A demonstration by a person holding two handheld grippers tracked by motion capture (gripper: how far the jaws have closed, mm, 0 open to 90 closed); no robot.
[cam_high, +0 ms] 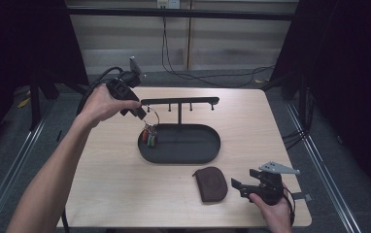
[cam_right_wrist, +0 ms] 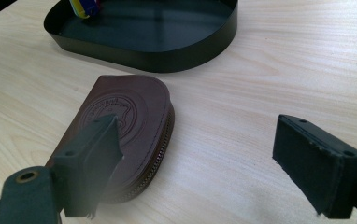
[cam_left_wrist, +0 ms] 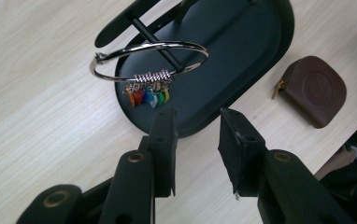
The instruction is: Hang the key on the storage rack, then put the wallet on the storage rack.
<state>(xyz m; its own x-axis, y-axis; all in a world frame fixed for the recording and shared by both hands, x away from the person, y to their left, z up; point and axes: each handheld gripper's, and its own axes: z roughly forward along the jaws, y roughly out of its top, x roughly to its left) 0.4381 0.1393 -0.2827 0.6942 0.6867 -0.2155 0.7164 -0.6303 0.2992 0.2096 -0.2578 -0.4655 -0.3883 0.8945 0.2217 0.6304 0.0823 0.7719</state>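
On the pale wooden desk (cam_high: 110,184), the person's left hand (cam_high: 103,103) holds the left gripper (cam_high: 136,110) near the far left corner, just beside the left end of the black crossbar (cam_high: 179,101) of a small stand. In the left gripper view its jaws stand spread with nothing between them, pointing down toward a silver ring (cam_left_wrist: 149,60). The ring hangs from a peg at the bar's left end and carries a cluster of small coloured charms (cam_left_wrist: 147,95): orange, red, blue, pale, green and yellow. In the high view the charms dangle over the left end of the oval black tray (cam_high: 208,150), which forms the base of the stand and sits around the middle of the desk. A thin upright post (cam_high: 179,112) rises from the tray to the bar.

Right of that and closer to the near edge lies a brown leather zip pouch (cam_high: 211,183), flat on the wood, well apart from the ring and just beside the tray's near rim.

Near the near right corner, the right hand (cam_high: 276,209) holds the right gripper (cam_high: 238,187), aimed left at the pouch. In the right gripper view its jaws are spread wide and hold nothing; the left jaw overlaps the pouch's edge, though contact cannot be told.
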